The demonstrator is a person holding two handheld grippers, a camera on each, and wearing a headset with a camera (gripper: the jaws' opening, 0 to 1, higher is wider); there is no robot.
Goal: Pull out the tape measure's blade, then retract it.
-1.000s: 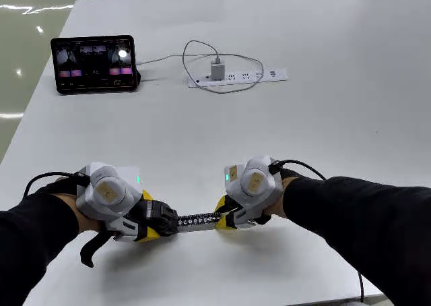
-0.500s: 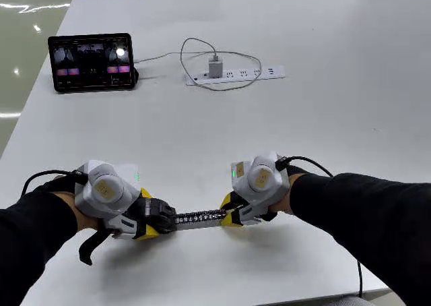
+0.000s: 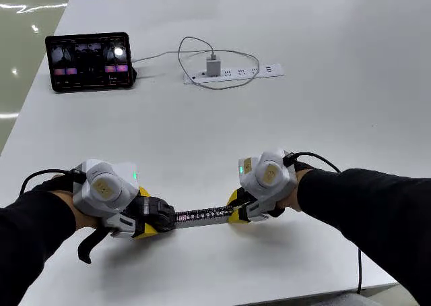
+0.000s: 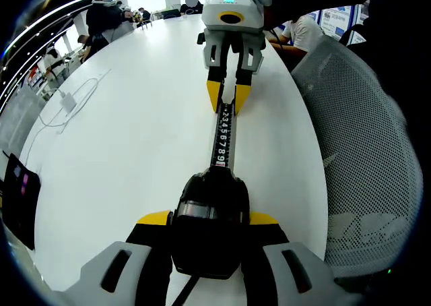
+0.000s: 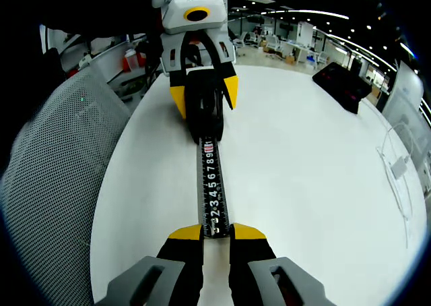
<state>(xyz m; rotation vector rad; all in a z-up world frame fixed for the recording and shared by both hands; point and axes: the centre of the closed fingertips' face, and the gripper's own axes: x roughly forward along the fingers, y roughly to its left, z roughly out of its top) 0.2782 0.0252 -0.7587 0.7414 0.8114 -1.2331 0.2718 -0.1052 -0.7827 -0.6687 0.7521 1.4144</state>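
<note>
A black tape measure case [image 3: 159, 215] sits low over the white table [image 3: 283, 131] near the front edge, with my left gripper [image 3: 145, 216] shut on it. Its dark numbered blade [image 3: 202, 216] runs rightward to my right gripper [image 3: 236, 212], which is shut on the blade's end. In the left gripper view the case [image 4: 210, 222] lies between the yellow fingertips, and the blade [image 4: 222, 134] stretches to the other gripper [image 4: 229, 96]. In the right gripper view my right gripper [image 5: 215, 233] pinches the blade [image 5: 211, 185] near the 1 mark; the case [image 5: 204, 110] is held ahead.
A tablet [image 3: 89, 61] stands at the far left of the table. A white power strip [image 3: 232, 73] with a charger and looped cable lies at the back middle. A grey mesh chair [image 4: 363, 151] stands close to the table's front edge.
My right gripper has moved to the right with the blade's end, so more blade shows between the grippers. The left gripper and the case have stayed about in place.
</note>
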